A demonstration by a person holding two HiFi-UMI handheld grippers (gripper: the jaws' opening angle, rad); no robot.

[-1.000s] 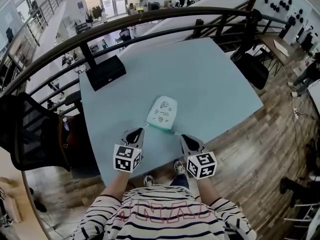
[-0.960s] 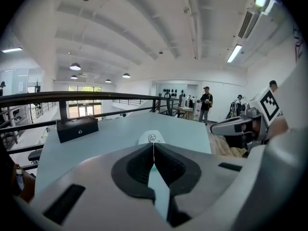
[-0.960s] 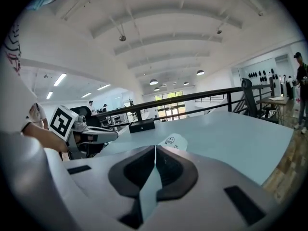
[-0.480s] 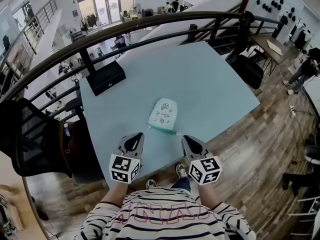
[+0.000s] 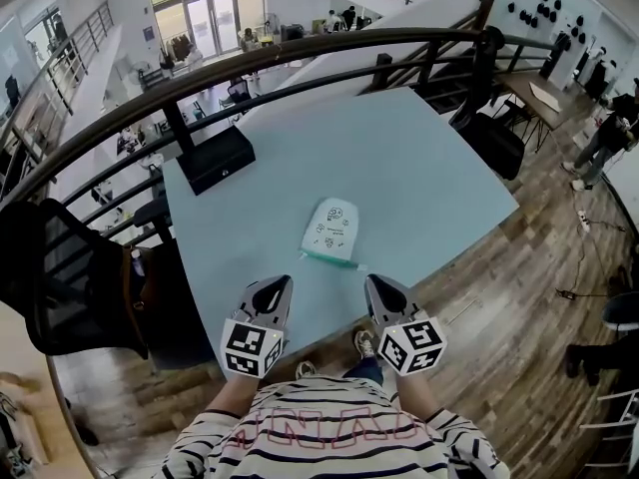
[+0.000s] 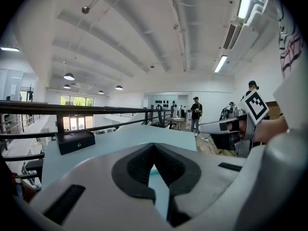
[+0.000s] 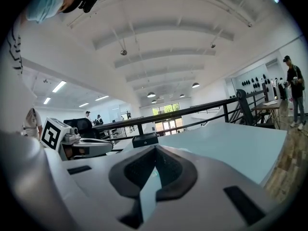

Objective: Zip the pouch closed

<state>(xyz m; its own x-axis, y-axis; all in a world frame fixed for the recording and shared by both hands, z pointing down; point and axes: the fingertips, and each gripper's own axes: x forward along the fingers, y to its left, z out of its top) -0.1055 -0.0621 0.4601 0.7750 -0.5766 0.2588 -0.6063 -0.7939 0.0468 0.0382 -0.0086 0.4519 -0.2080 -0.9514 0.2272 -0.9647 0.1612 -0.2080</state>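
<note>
A small pale pouch (image 5: 330, 231) with a teal zip edge lies flat on the light blue table (image 5: 399, 158), its zip end towards me. My left gripper (image 5: 279, 286) hovers over the table's near edge, short of the pouch and to its left, jaws shut with nothing between them. My right gripper (image 5: 374, 284) hovers level with it on the right, also shut and empty. In the left gripper view only a sliver of teal (image 6: 153, 172) shows between the closed jaws (image 6: 154, 146). The right gripper view shows its jaws (image 7: 155, 149) touching at the tips.
A black box (image 5: 210, 151) sits at the table's far left corner. A dark railing (image 5: 300, 53) curves behind the table. A black chair (image 5: 60, 267) stands at the left. People stand at the far right (image 5: 609, 138). Wooden floor lies beyond the table's right edge.
Both grippers have drawn back from the pouch towards me and risen a little. The pouch stays where it lay.
</note>
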